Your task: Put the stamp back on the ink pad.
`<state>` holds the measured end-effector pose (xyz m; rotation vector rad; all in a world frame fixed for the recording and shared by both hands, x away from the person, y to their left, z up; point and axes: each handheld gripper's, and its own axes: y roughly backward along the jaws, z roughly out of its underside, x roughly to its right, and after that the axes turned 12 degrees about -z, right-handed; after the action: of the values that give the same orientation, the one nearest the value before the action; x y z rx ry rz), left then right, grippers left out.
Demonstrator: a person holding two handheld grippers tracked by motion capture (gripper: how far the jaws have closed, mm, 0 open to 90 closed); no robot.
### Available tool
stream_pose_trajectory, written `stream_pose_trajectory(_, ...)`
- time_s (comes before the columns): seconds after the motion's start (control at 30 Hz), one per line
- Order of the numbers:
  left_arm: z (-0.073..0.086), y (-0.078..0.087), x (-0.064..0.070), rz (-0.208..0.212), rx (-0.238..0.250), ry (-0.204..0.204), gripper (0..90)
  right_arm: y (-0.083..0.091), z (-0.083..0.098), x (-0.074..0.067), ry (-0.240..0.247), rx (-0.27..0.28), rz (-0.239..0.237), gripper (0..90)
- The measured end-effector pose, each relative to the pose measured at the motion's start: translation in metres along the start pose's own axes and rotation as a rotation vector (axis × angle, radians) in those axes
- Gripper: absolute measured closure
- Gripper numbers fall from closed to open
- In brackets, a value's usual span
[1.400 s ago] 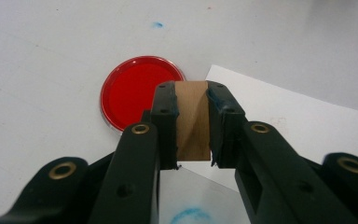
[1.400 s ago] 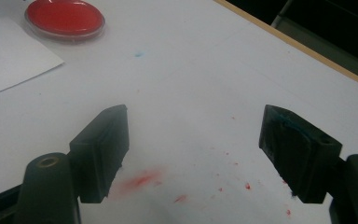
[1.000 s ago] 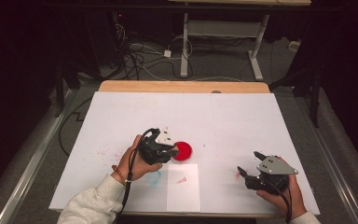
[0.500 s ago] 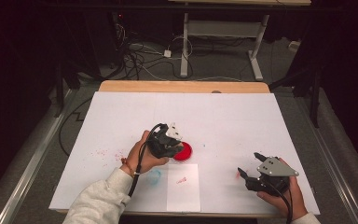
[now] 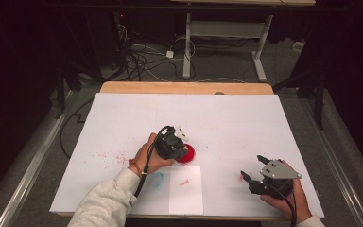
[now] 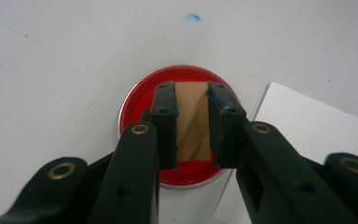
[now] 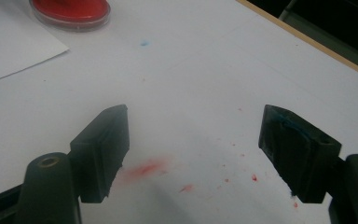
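Note:
My left gripper is shut on a small wooden block that stands between its jaws. Directly beneath the block lies a round red ink pad, and I cannot tell whether the two touch. In the high view the left gripper covers the left part of the ink pad at the table's middle. My right gripper rests near the front right, open with nothing between its jaws. In its own view the right gripper hangs over a red smear on the white table cover.
A white sheet of paper with a small red print lies in front of the pad, beside a blue smear. Red specks dot the cover at left. The wooden table edge runs along the back.
The left hand has moved right and down with the block, from beside the red pad to over it. The right gripper has stayed where it was.

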<state>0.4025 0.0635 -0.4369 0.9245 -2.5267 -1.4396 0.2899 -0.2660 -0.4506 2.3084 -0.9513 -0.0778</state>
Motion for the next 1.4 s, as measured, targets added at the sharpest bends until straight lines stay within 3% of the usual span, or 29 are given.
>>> stream_pose_trajectory(0.3,0.001,-0.006,0.001,-0.002,-0.019,-0.002,71.7,-0.001,0.000,-0.001,0.008,-0.007,-0.003,24.6)
stream_pose_trajectory(0.5,0.001,-0.004,0.000,-0.014,-0.004,0.007,67.7,-0.001,0.000,-0.001,0.007,-0.008,-0.002,24.5)
stream_pose_trajectory(0.73,0.003,0.011,-0.003,-0.062,0.068,0.014,59.1,0.001,0.000,-0.001,0.005,0.002,0.002,24.6)
stream_pose_trajectory(0.97,0.004,0.026,-0.001,-0.137,0.147,0.021,44.5,0.003,-0.002,-0.001,0.010,0.012,0.003,24.6)
stream_pose_trajectory(1.13,0.007,0.034,0.000,-0.157,0.216,0.035,31.6,0.003,-0.002,-0.001,0.011,0.015,0.004,24.5)
stream_pose_trajectory(1.4,0.016,0.045,0.003,-0.204,0.328,0.021,24.0,0.005,-0.003,-0.002,0.005,0.024,0.004,24.6)
